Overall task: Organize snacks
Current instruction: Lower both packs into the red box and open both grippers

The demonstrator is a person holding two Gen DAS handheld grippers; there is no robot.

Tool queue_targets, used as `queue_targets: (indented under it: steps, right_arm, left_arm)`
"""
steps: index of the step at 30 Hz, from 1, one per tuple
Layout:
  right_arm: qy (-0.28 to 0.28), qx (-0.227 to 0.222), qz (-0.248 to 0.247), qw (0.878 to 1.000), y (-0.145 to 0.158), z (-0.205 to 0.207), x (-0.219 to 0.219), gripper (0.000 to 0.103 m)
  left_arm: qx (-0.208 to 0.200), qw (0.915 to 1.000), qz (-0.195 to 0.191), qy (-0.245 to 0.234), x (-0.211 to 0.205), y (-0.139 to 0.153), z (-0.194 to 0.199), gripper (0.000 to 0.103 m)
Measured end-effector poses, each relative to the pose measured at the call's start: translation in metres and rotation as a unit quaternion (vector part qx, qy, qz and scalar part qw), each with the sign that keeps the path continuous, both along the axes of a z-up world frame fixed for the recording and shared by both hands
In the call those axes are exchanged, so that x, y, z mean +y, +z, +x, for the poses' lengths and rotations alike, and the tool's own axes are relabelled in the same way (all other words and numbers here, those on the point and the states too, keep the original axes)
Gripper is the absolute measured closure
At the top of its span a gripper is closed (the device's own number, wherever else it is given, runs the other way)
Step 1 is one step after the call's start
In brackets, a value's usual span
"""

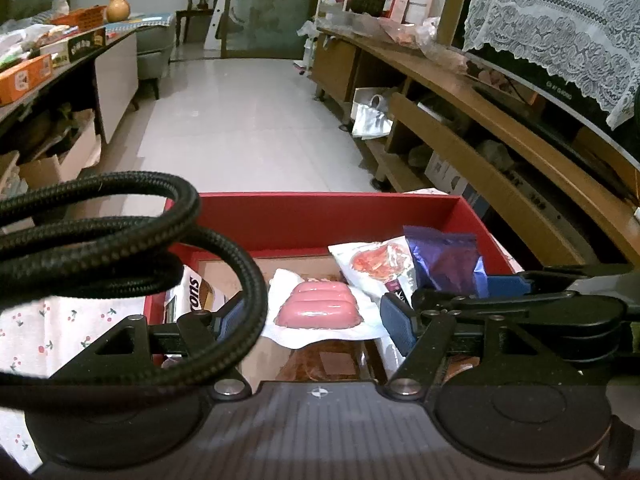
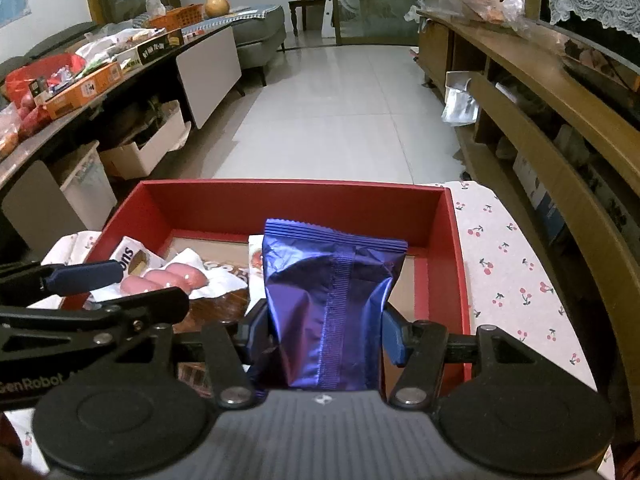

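Observation:
A red box (image 1: 320, 216) (image 2: 280, 196) holds snacks. A white pack of pink sausages (image 1: 318, 308) (image 2: 168, 278) lies in it, with a white meat-picture packet (image 1: 376, 264) to its right and a white "…sons" packet (image 1: 192, 284) (image 2: 132, 260) at the left. My left gripper (image 1: 314, 322) is open around the sausage pack, above the box. My right gripper (image 2: 324, 332) is shut on a shiny purple foil packet (image 2: 332, 300), held upright over the box's right part; the purple packet (image 1: 444, 260) also shows in the left wrist view.
The box sits on a cherry-print cloth (image 2: 508, 264). A black braided cable (image 1: 132, 240) loops across the left wrist view. A cluttered table (image 2: 80, 80) is on the left, wooden shelving (image 2: 560, 128) on the right, tiled floor (image 2: 340, 112) beyond.

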State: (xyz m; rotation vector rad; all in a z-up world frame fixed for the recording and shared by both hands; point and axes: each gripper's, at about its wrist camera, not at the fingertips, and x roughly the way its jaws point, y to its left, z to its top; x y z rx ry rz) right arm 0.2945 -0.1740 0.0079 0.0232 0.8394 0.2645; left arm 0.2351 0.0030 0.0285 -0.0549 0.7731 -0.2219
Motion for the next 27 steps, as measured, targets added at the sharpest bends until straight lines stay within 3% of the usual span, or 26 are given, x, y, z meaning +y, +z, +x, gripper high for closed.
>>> queue_targets:
  steps: [13, 27]
  right_arm:
    - [0.005, 0.01, -0.015, 1.0, -0.01, 0.003, 0.004, 0.011]
    - [0.005, -0.005, -0.028, 1.0, -0.003, -0.004, 0.004, 0.011]
  left_arm:
    - [0.013, 0.9998, 0.014, 0.005, 0.001, -0.011, 0.003, 0.026]
    - [0.013, 0.9998, 0.006, 0.01, 0.004, -0.007, 0.001, 0.016]
